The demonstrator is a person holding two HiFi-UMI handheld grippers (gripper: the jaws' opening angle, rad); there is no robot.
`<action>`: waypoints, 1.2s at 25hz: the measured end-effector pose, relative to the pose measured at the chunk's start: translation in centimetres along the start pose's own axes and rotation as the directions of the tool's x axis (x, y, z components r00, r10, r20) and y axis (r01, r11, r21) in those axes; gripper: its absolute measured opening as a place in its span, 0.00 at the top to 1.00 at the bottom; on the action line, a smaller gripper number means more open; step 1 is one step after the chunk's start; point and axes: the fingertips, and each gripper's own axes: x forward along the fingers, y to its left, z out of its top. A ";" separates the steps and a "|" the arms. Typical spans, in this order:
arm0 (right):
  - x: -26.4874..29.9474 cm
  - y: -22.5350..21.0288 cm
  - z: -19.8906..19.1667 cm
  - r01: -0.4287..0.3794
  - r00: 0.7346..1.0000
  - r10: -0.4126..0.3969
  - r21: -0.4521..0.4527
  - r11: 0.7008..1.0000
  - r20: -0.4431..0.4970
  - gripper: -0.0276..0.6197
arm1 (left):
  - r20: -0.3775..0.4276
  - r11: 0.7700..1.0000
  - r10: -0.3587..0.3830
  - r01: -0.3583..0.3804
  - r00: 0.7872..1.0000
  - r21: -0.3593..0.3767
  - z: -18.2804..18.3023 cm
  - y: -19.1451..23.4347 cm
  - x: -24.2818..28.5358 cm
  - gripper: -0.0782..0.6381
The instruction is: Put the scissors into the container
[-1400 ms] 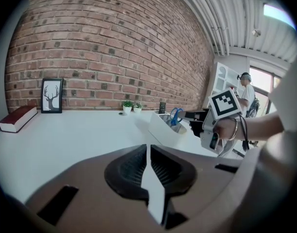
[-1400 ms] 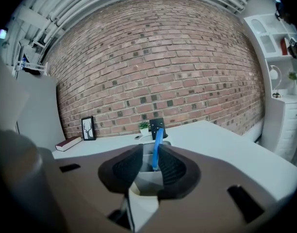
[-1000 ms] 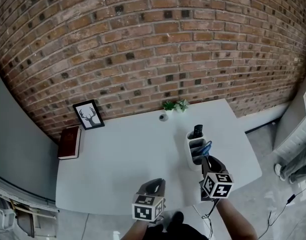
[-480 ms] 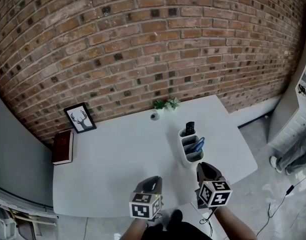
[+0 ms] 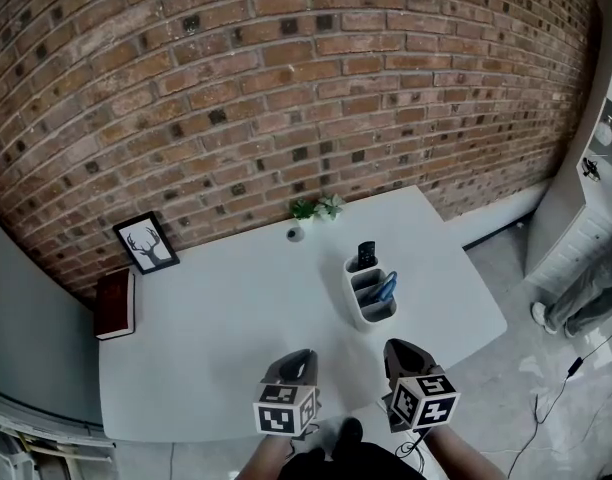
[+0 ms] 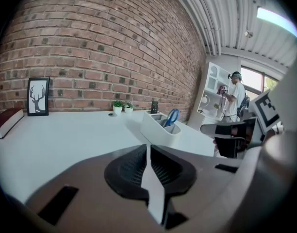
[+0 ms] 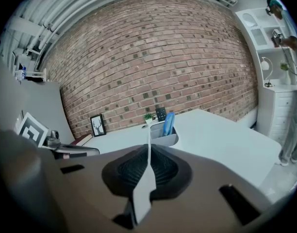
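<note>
The blue-handled scissors (image 5: 386,287) stand in the middle compartment of the white container (image 5: 358,313) on the white table (image 5: 226,308). A black remote (image 5: 365,255) stands in the back compartment. My right gripper (image 5: 398,349) is shut and empty, held near the table's front edge, short of the container. My left gripper (image 5: 299,357) is shut and empty beside it. In the left gripper view the left gripper (image 6: 148,149) faces the container (image 6: 156,128) and scissors (image 6: 172,116). From the right gripper (image 7: 149,148), its own view shows the scissors (image 7: 168,123) in the container (image 7: 164,139).
A framed deer picture (image 5: 146,244), a dark red book (image 5: 114,304), two small potted plants (image 5: 317,208) and a small round object (image 5: 295,233) sit along the brick wall. A white cabinet (image 5: 584,218) stands to the right. A person (image 6: 234,97) stands far off.
My right gripper has drawn back from the container toward the table's front edge, leaving the scissors inside. The left gripper stayed near the front edge. The head view has shifted.
</note>
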 end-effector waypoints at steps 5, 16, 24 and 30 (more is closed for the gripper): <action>-0.6 0.1 -0.3 0.010 1.000 -0.010 -0.007 1.000 -0.002 0.95 | -0.001 1.000 -0.011 0.011 1.000 0.017 0.3 0.0 0.3 0.85; -1.1 0.5 -0.4 0.008 1.000 -0.009 -0.047 0.999 -0.010 0.96 | 0.016 1.000 -0.006 0.005 1.000 0.031 1.2 0.8 0.3 0.85; -1.5 0.5 0.3 0.019 0.999 -0.017 -0.067 0.998 0.036 0.96 | 0.022 1.000 0.004 -0.005 1.000 0.030 1.4 1.2 0.2 0.85; -1.2 0.5 0.1 0.008 1.000 -0.006 -0.050 0.999 0.030 0.96 | 0.032 1.000 0.010 -0.011 0.999 0.029 1.3 1.5 0.2 0.85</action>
